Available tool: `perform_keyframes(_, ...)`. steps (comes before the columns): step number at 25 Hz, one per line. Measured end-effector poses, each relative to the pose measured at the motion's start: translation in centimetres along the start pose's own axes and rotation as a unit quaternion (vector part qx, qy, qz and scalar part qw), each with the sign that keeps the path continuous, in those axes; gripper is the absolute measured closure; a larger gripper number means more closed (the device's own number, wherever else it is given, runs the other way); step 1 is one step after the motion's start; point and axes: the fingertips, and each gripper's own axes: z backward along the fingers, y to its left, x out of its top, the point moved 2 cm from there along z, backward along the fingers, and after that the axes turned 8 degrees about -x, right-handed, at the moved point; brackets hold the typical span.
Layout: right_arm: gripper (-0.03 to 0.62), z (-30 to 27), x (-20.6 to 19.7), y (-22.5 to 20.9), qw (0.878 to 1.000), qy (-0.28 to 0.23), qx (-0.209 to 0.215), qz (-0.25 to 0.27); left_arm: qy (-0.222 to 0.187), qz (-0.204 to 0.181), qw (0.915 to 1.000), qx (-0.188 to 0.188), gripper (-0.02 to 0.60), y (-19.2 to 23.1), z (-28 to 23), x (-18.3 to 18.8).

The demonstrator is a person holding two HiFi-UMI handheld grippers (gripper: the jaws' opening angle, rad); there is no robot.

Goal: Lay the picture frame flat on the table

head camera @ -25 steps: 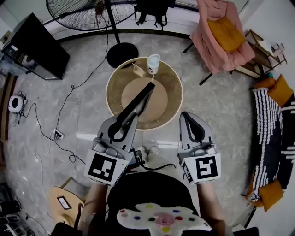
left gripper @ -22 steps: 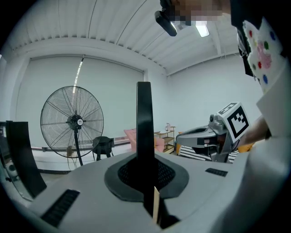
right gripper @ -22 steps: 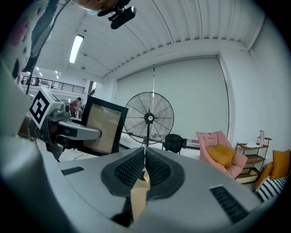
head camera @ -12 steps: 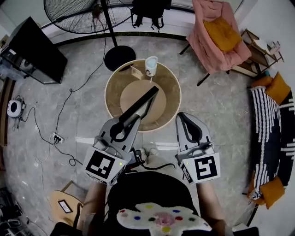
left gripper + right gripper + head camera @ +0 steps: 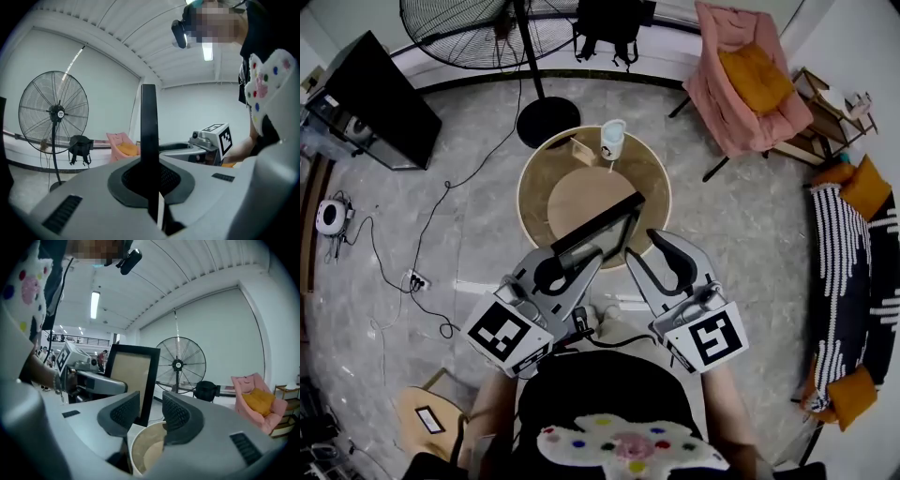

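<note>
The black picture frame is held up over the near part of the round wooden table, with its tan face toward my right side. My left gripper is shut on the frame's near edge. In the left gripper view the picture frame runs as an upright black bar between the shut pads of the left gripper. My right gripper sits just right of the frame; its jaws have just been opening and nothing lies between them. In the right gripper view the picture frame stands beyond the open right gripper.
On the far part of the table stand a white cup and a small wooden piece. A big floor fan with its round base stands behind the table. A pink chair is at the back right and a black cabinet at the left.
The frame's far end has swung down and to the right in the left gripper's hold. The right gripper has turned left toward the frame and its jaws have opened.
</note>
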Motion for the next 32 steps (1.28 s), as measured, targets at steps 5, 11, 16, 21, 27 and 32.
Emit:
perform_keyframes(5,0.448,-0.3,-0.1,0.5,0.999,-0.004,0.034,-0.026,-0.006,0.01,0.9998,-0.019,0.558,-0.3,0.1,0.1)
perform_keyframes(11,0.441,-0.5,-0.1,1.1,0.996,-0.011,0.064,-0.065,-0.01,0.021,0.9987,-0.045,0.558,-0.8,0.4,-0.2)
perform_keyframes(16,0.49,-0.4,-0.2,1.3,0.995,-0.013,0.068,-0.071,-0.011,0.025,0.9987,-0.042,0.557,-0.7,0.7,-0.5)
perform_keyframes(21,0.505,-0.3,-0.4,0.9,0.995,-0.009,0.045,-0.091,-0.012,0.027,0.9992,-0.026,0.556,-0.6,0.4,-0.7)
perform_keyframes(27,0.505,-0.3,-0.6,0.4,0.994,-0.008,0.008,-0.105,-0.008,0.029,0.9994,0.018,0.521,-0.1,0.1,-1.1)
perform_keyframes(32,0.507,0.1,-1.1,-0.9,0.992,-0.005,-0.031,-0.123,0.008,0.033,0.9983,0.047,0.454,0.5,0.3,-1.7)
